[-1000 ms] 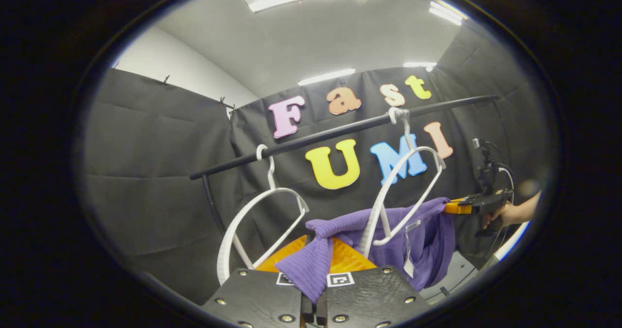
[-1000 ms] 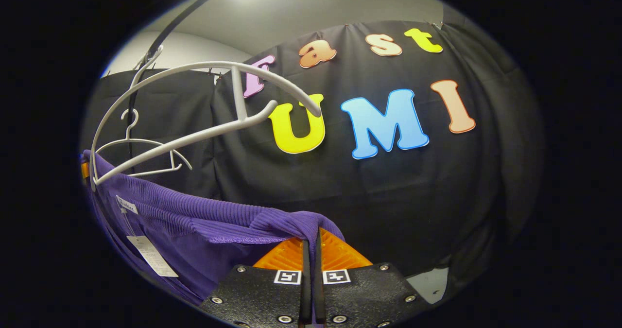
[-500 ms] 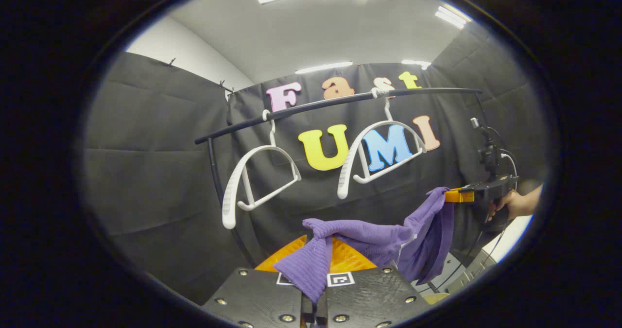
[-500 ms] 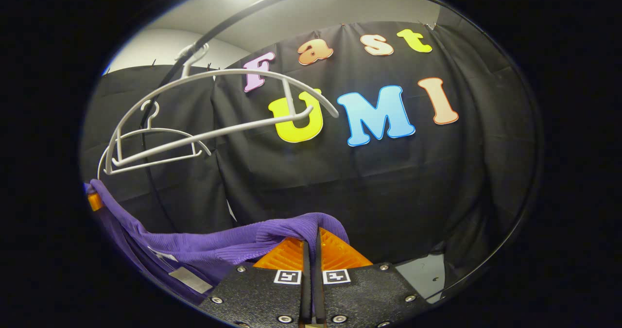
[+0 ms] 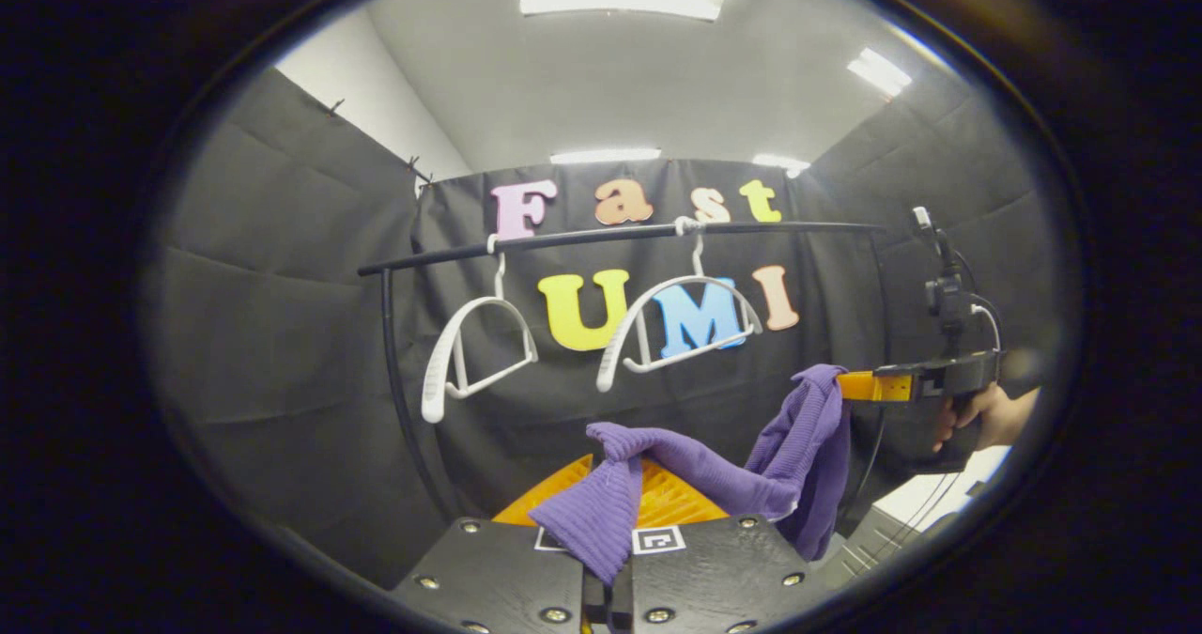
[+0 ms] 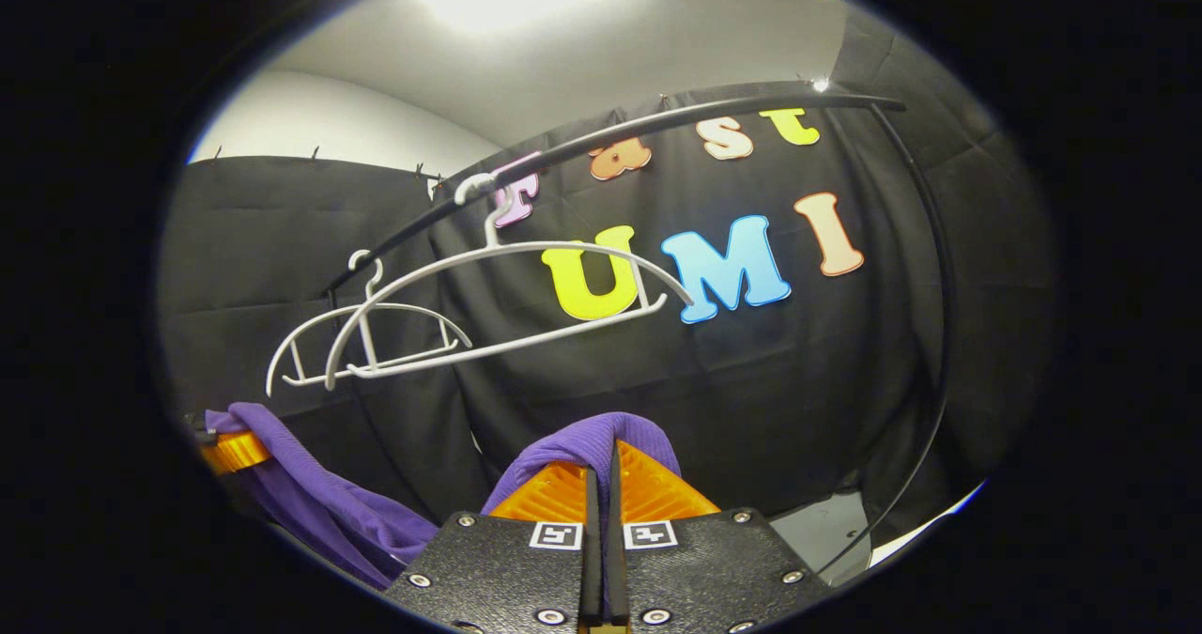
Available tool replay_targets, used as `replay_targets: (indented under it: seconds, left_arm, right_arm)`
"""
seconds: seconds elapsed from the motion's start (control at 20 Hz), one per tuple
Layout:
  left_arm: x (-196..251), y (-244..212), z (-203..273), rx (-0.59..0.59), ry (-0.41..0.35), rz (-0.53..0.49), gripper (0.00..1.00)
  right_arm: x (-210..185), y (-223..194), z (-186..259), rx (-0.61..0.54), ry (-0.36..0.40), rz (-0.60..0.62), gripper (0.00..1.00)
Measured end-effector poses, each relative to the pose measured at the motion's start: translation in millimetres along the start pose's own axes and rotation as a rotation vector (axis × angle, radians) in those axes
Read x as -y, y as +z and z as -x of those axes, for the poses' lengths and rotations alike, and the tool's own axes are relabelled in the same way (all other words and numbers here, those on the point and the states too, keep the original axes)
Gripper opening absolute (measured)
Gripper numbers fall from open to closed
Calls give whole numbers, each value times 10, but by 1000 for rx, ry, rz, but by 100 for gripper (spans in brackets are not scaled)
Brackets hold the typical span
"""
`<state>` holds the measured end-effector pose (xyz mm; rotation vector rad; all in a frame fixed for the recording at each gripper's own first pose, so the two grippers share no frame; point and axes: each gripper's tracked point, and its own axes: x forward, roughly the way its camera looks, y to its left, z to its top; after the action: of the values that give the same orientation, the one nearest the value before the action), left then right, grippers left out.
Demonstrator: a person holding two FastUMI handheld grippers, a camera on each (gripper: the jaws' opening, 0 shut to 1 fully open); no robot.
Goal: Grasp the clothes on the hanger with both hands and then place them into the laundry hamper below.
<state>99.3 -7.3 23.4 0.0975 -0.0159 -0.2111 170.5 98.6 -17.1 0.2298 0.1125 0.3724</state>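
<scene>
- The purple garment [image 5: 714, 470] is now free of the white hanger [image 5: 671, 329]; one second ago this hanger was still inside the cloth, and now it hangs bare on the black rail [image 5: 610, 237], above and behind both tools.
- The left hand-held gripper [image 5: 606, 521] is clamped on one end of the garment, with a fold of cloth lying over its closed fingers.
- The right hand-held gripper [image 6: 601, 484] is also clamped on the cloth, which wraps over its tips; in the left gripper view it is seen far to the right, held by a hand [image 5: 981, 413].
- The garment sags between the two grippers, below the hangers.
- I judge that the removal step is finished and that lowering into the hamper remains.
- A second white hanger [image 5: 470, 347] hangs empty to the left.
</scene>
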Motion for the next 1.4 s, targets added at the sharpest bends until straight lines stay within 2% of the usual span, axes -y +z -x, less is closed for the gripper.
replay_targets:
  seconds: [0.25, 0.45, 0.6, 0.7, 0.85, 1.2, 1.4]
  left_arm:
    - [245, -1, 100, 39, -69, 71, 9]
    - [470, -75, 127, 44, -108, 96, 9]
    - [656, -273, 114, 22, -119, 116, 8]
    - [725, -506, 121, -12, -106, 131, 9]
    - [742, -948, 148, -88, -62, 136, 8]
    - [952, -1897, 253, -274, -55, 150, 8]
    - [1068, -2499, 241, -388, -56, 111, 8]
  right_arm:
    - [-351, 71, 431, 35, -11, 2, 2]
    - [-570, -89, 676, 22, -20, 20, 2]
    - [-645, -412, 820, -20, -27, 34, 2]
    - [-575, -669, 853, -55, -58, 37, 2]
    - [-439, -1128, 1022, -118, -110, 52, 2]
    - [-101, -2033, 1246, -296, -196, 112, 2]
    - [72, -2568, 1278, -398, -229, 142, 2]
